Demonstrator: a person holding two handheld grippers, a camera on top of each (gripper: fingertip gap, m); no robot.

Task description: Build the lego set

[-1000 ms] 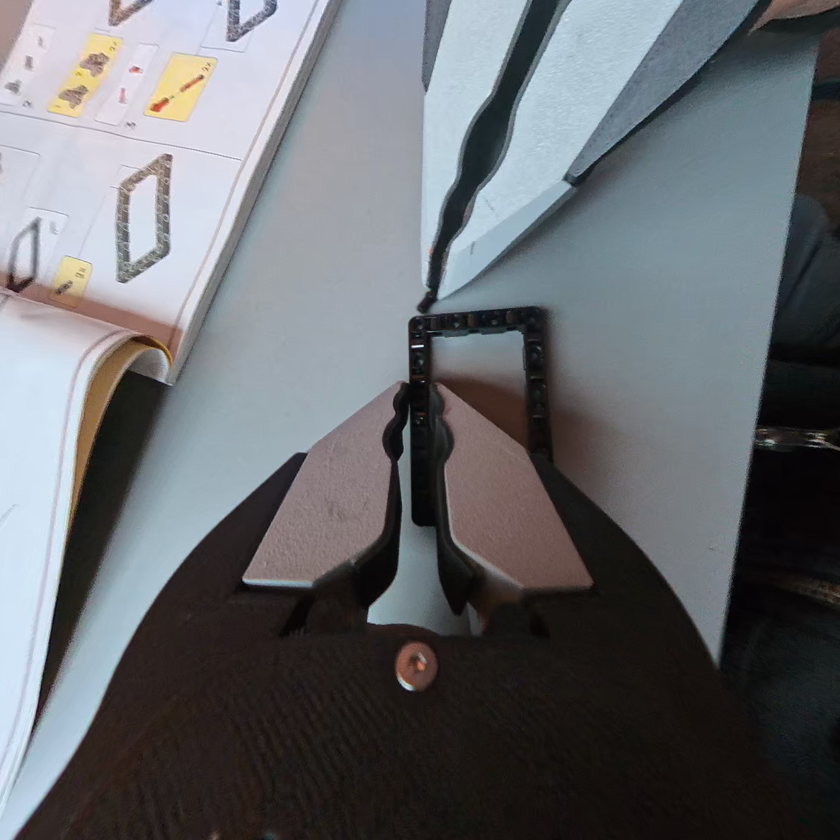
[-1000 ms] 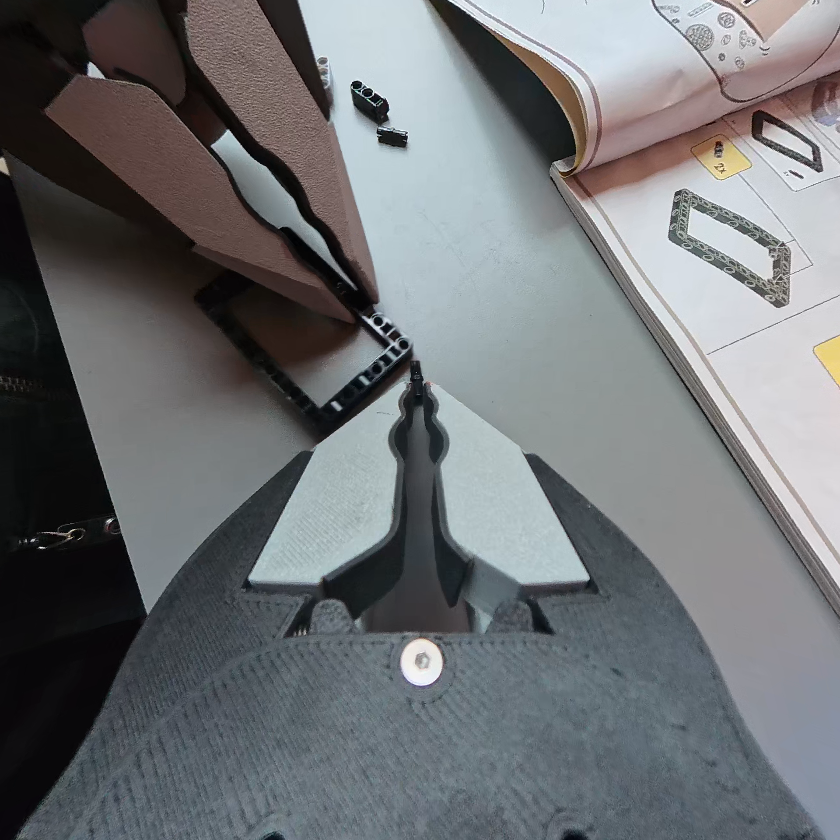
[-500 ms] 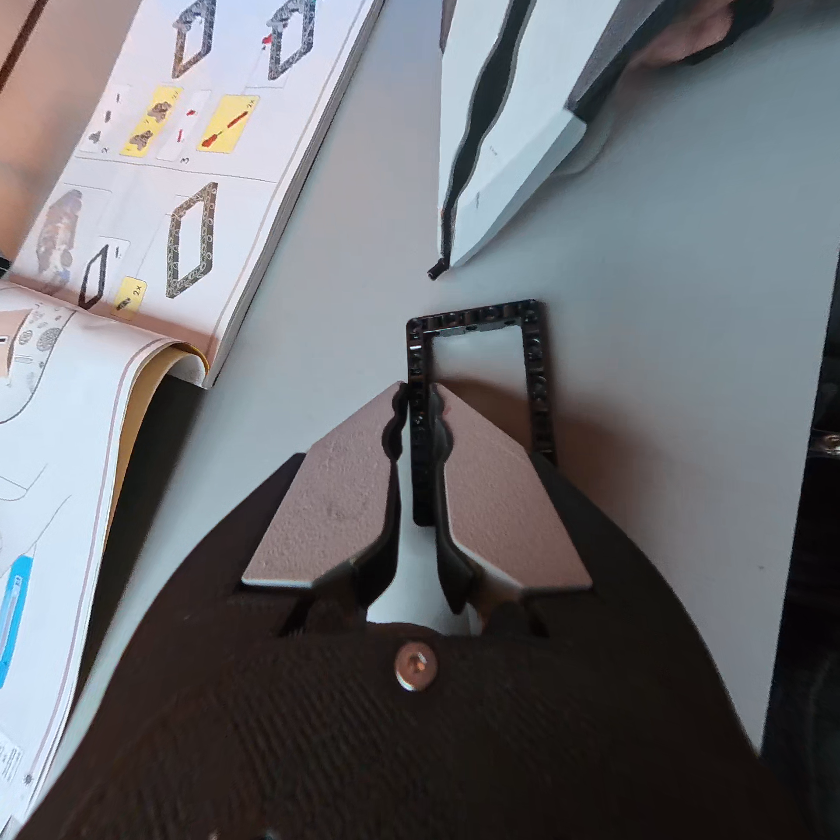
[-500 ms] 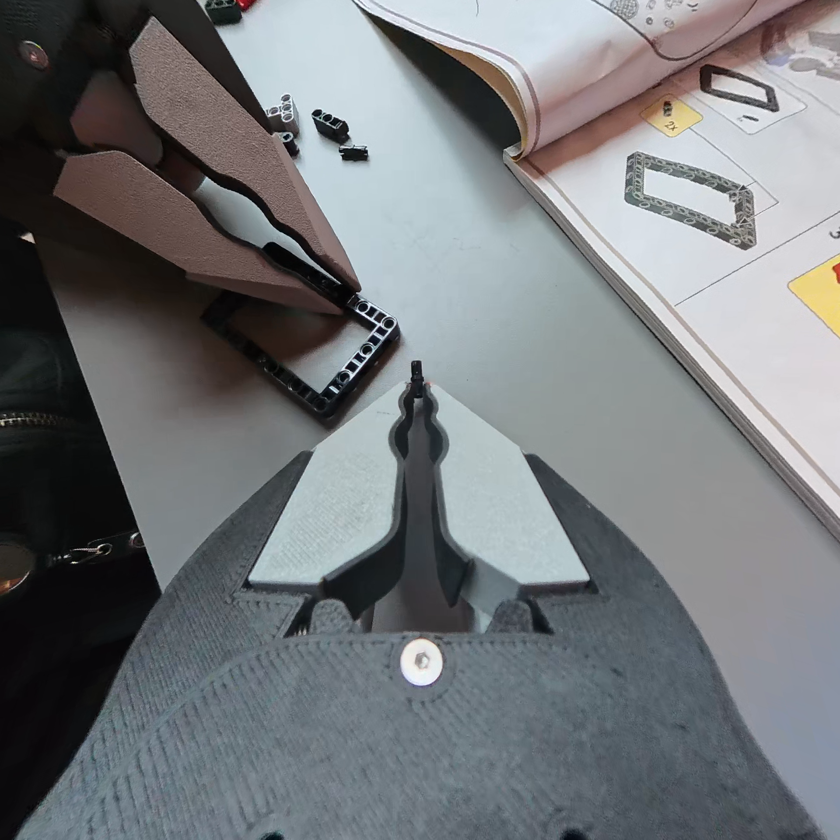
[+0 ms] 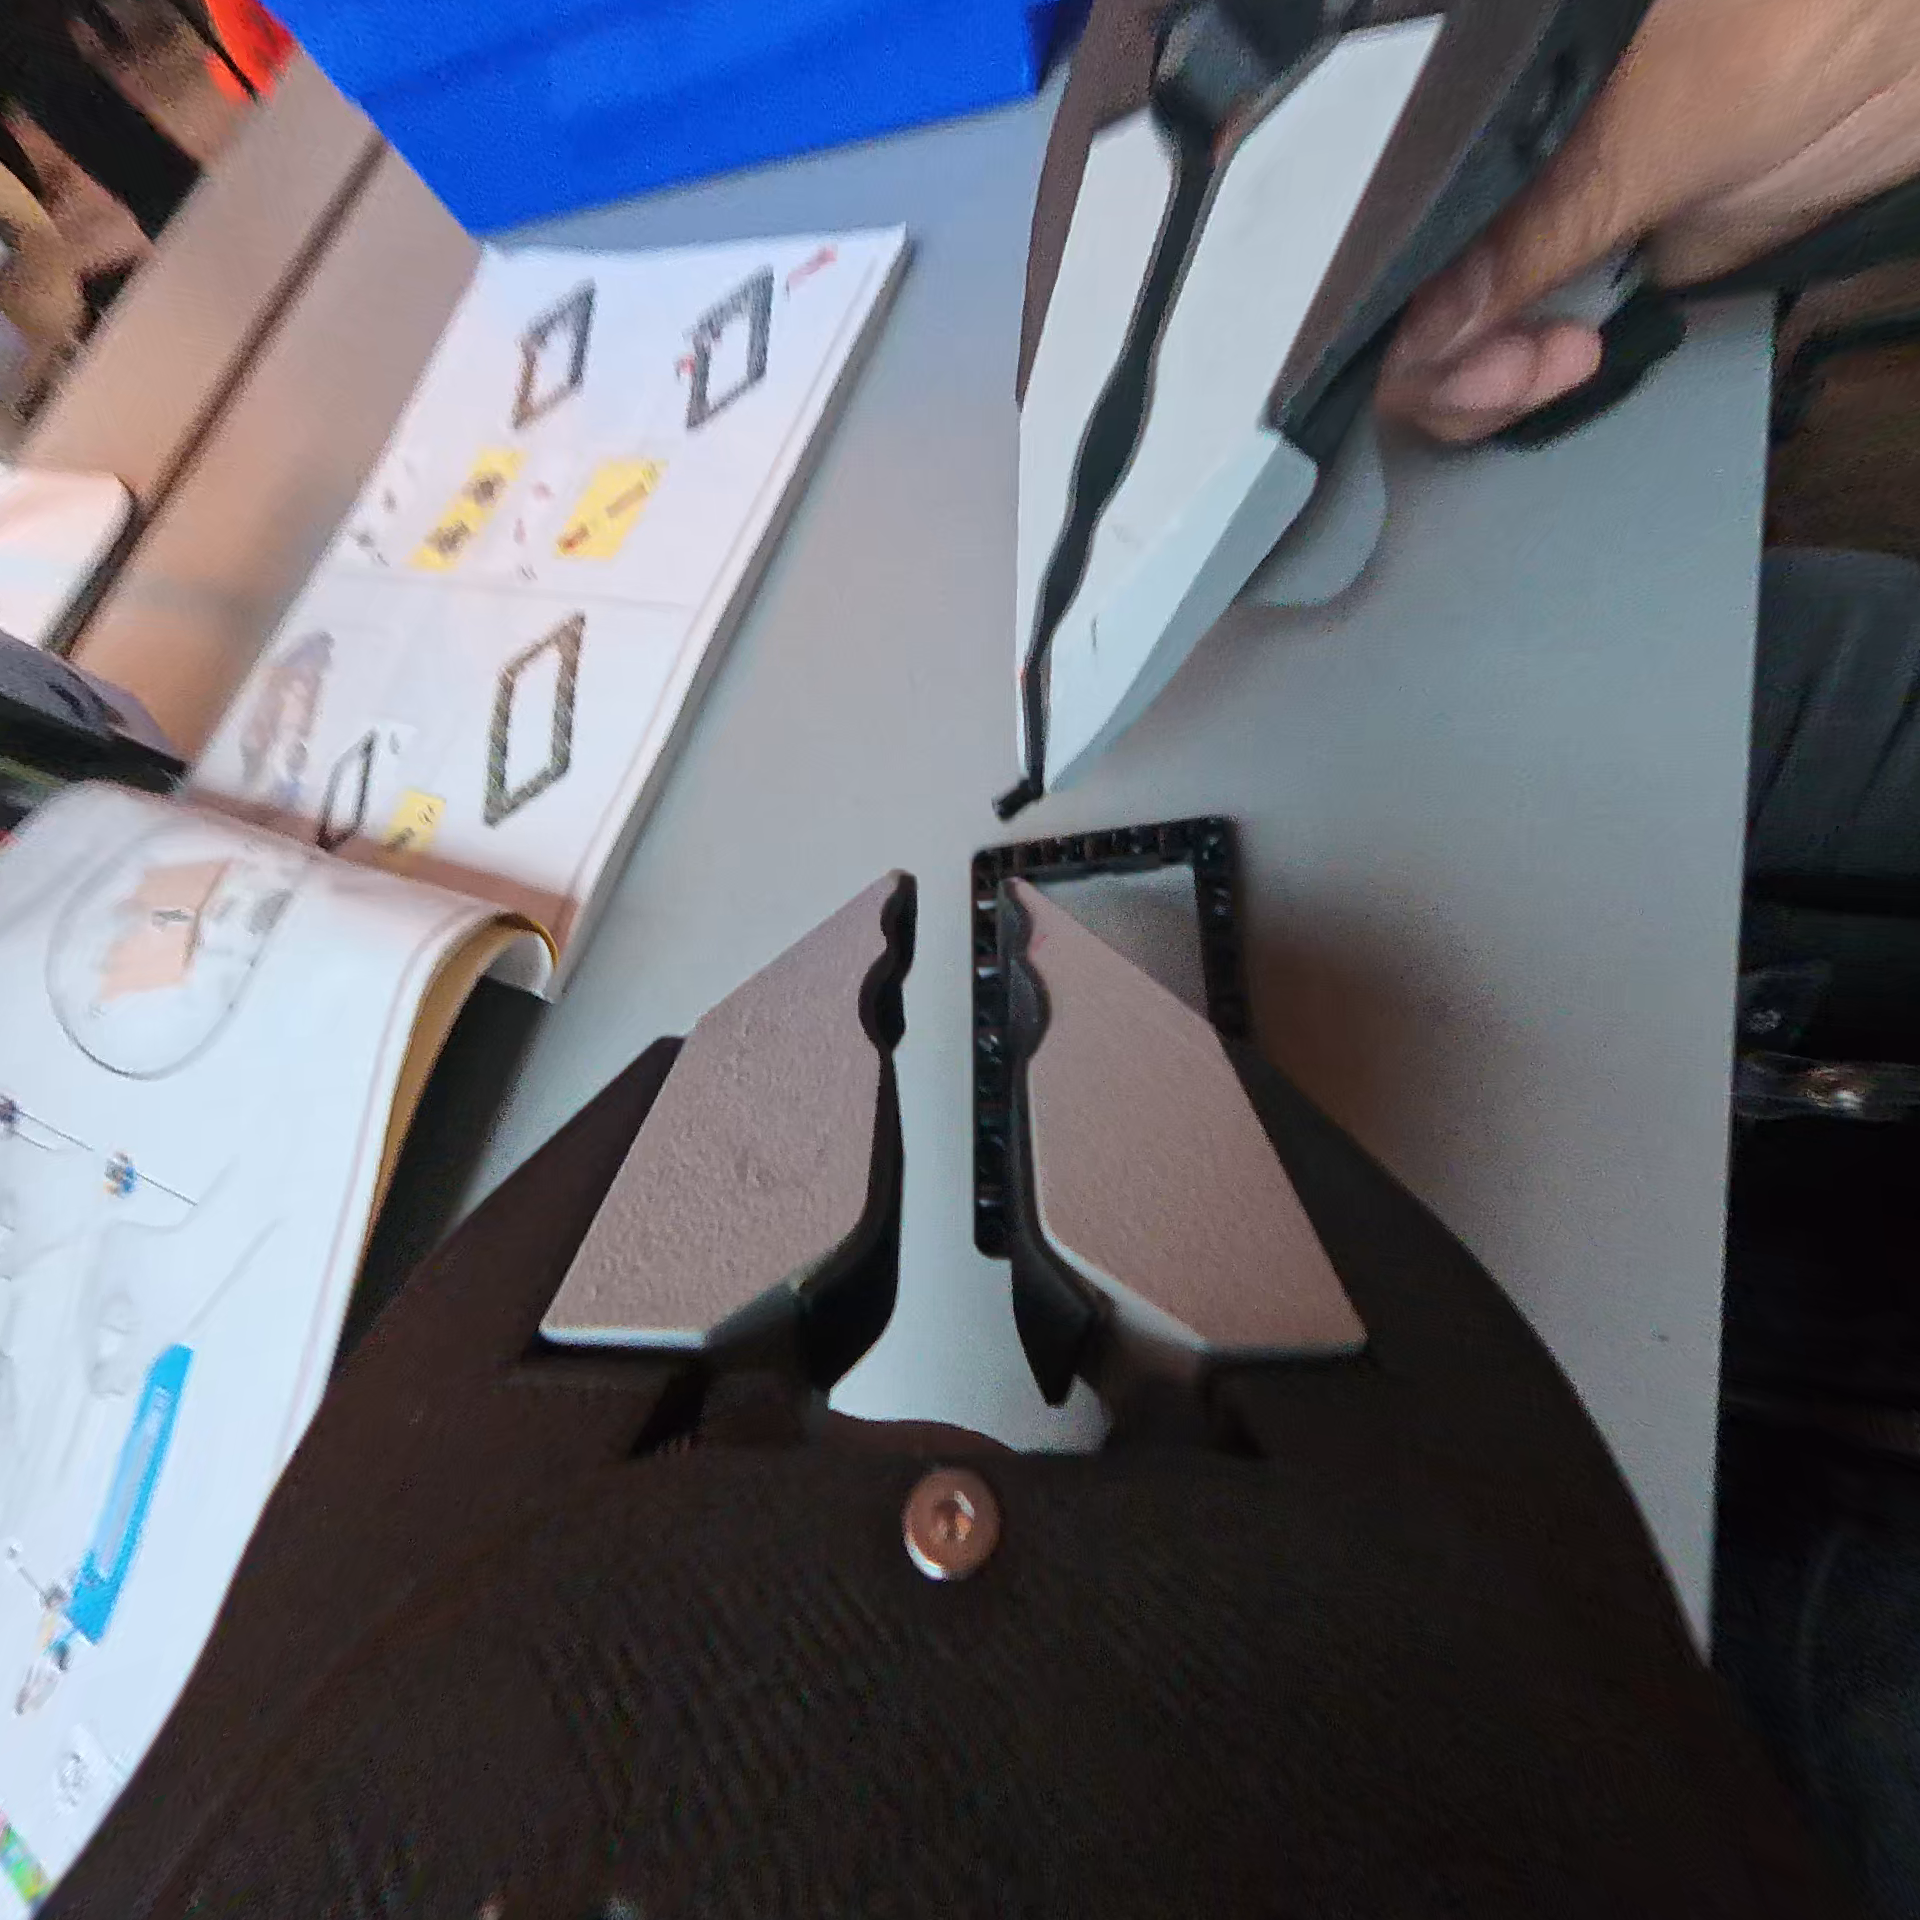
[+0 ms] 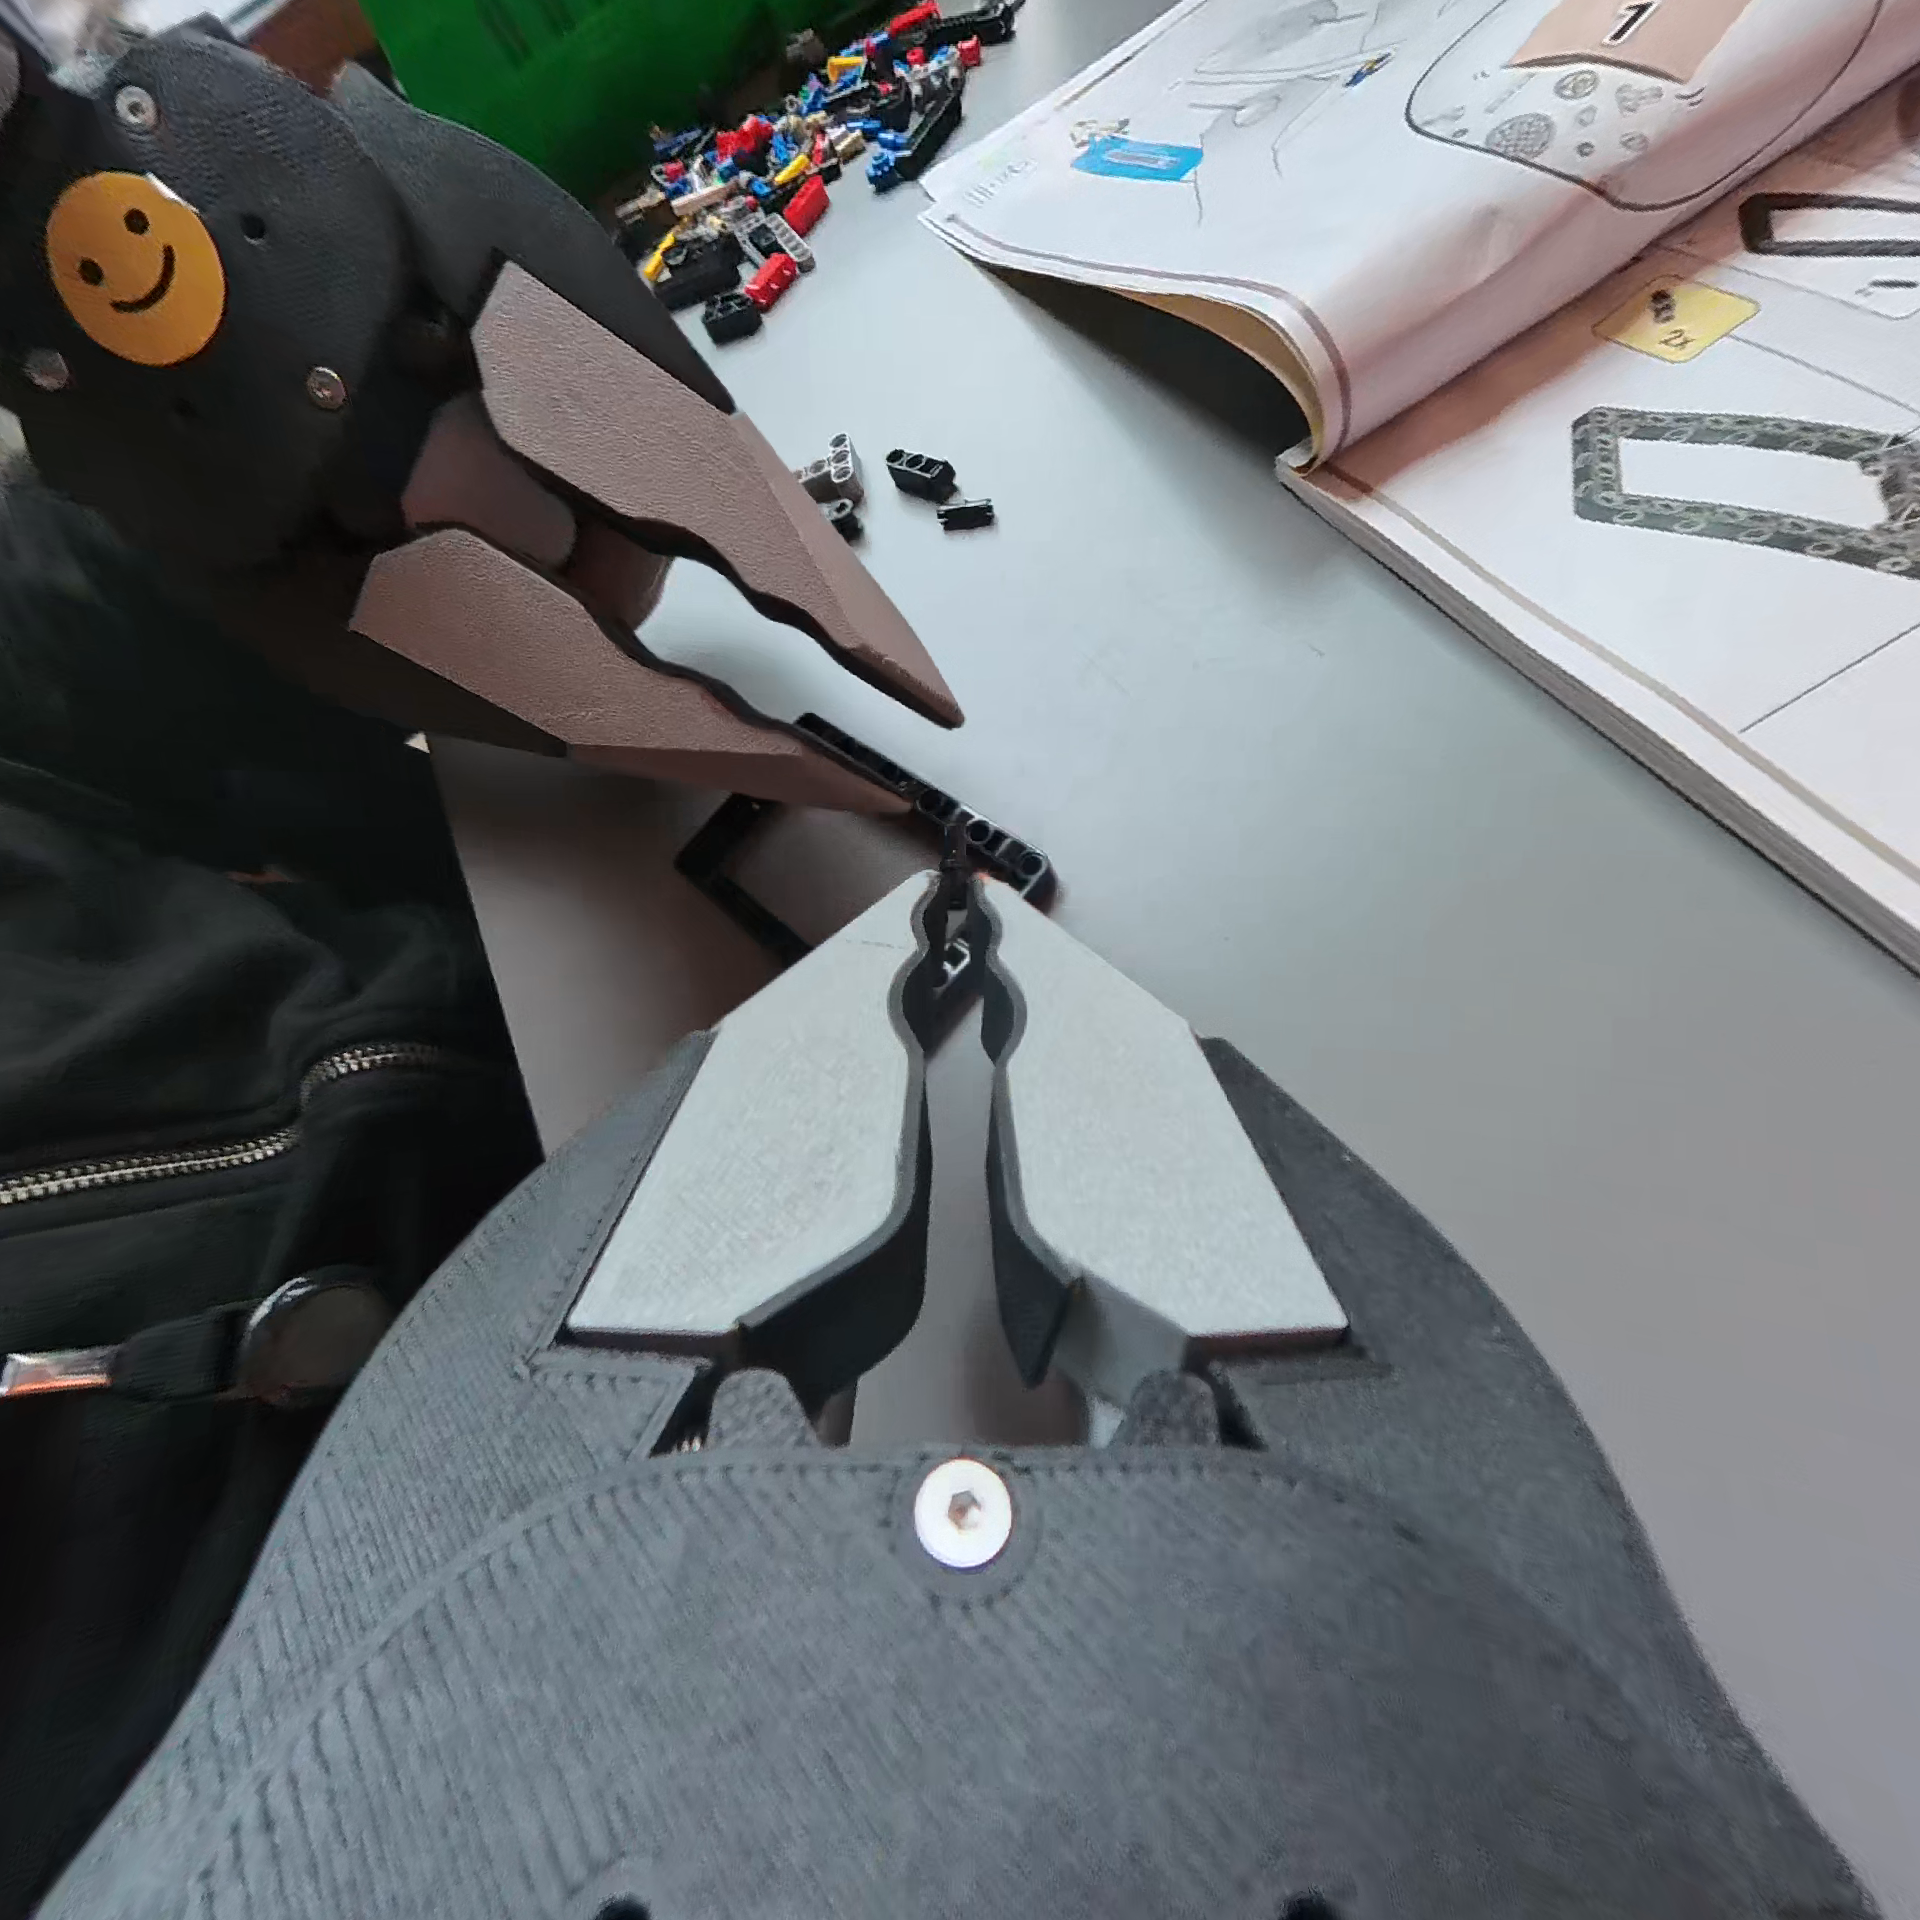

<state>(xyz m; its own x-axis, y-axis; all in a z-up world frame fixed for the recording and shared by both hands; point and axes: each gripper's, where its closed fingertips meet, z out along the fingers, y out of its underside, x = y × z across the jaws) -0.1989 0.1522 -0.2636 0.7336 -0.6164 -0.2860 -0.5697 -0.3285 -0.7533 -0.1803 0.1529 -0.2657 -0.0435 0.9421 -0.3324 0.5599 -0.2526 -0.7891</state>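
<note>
A black rectangular lego frame [image 5: 1218, 914] lies flat on the grey table. My left gripper [image 5: 958, 888] is open, and the frame's left beam lies between its fingers, against the right one. In the right wrist view the left gripper [image 6: 930, 764] has its jaws apart over the frame [image 6: 997, 842]. My right gripper [image 6: 951, 896] is shut on a small black pin [image 6: 951, 860], its tip right by the frame's near corner. In the left wrist view the right gripper [image 5: 1023, 795] comes in from the top right, with the pin [image 5: 1013, 802] just beyond the frame's far corner.
An open instruction booklet [image 5: 582, 582] lies left of the frame; it also shows in the right wrist view [image 6: 1662, 540]. Loose small parts [image 6: 914, 473] and a pile of coloured bricks [image 6: 800, 208] lie farther off. A blue bin [image 5: 675, 94] stands behind. The table edge [image 5: 1745, 935] runs close beside the frame. Only a small space, under 4 cm, lies between the two pairs of fingers.
My left gripper has opened and let go of the frame's beam. My right gripper still holds the pin and has come back close to the frame's corner. Both views have tilted up.
</note>
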